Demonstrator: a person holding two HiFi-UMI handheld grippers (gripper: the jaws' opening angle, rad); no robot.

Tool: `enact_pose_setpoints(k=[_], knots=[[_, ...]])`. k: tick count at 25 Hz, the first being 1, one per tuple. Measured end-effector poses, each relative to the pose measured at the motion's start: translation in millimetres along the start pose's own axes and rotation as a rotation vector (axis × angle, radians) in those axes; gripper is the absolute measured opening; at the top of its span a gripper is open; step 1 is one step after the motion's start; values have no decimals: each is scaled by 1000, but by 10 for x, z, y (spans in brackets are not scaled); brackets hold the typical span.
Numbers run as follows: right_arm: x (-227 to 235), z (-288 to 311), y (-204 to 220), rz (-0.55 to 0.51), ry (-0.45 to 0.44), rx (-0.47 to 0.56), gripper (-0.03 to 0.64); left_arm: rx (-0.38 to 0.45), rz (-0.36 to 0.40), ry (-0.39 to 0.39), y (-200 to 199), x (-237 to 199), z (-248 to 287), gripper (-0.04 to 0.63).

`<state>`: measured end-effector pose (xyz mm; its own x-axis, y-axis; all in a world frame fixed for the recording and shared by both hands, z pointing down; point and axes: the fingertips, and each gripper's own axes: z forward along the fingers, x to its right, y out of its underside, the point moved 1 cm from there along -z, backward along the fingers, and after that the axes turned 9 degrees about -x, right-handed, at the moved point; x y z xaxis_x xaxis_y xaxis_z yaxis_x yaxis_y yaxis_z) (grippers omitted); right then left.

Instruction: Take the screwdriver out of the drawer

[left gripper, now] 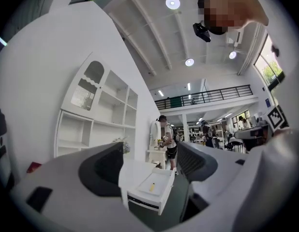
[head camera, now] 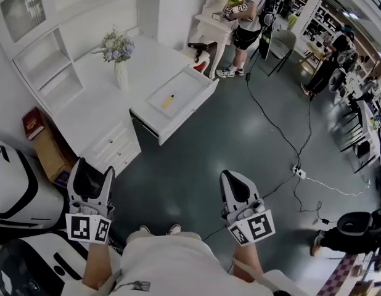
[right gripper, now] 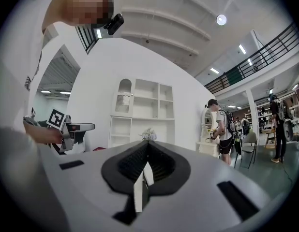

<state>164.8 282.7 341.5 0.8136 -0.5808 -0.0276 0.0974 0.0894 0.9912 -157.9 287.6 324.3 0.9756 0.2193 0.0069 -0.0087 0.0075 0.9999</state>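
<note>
Down on the dark floor, the person is standing some way back from a white desk [head camera: 98, 110], holding both grippers out at about the same height. The left gripper [head camera: 93, 168] is keeping its jaws apart, and nothing is sitting between them; in the left gripper view, the gap of the left gripper [left gripper: 150, 161] is framing the desk far off. The right gripper [head camera: 232, 176] is holding its jaws together, and in the right gripper view the pads of the right gripper [right gripper: 145, 170] are meeting at their tips with nothing caught between them.

The drawer [head camera: 187, 86] is hanging pulled out from the desk's front. The yellow-handled screwdriver [head camera: 169, 100] is lying alone on the drawer's white bottom, well apart from both grippers. The left gripper view is showing the same screwdriver [left gripper: 151, 186] inside the open drawer [left gripper: 144, 202].

On the desk top a white vase of flowers [head camera: 119, 73] is standing upright. A red book [head camera: 33, 123] is resting on a cardboard box beside the desk. Farther off, another person [head camera: 243, 17] is standing at a white dressing table.
</note>
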Motion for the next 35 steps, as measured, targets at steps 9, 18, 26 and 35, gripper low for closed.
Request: enact_pose_setpoints(k=[9,18,26,35], knots=[[297,69,252,57,-37,-30,8,-70,26,-54,156,74,242,512],[572,729,362,59,-30,-86,9,-143,-14,28,603,4,1184,512],[1093,1971,41,75,66,-135,8,-170,-47,179,632,-435,2731,511],[1336,2907,-136,56,152,-227,8,-255,-117,306,1027,-824,3837,511]])
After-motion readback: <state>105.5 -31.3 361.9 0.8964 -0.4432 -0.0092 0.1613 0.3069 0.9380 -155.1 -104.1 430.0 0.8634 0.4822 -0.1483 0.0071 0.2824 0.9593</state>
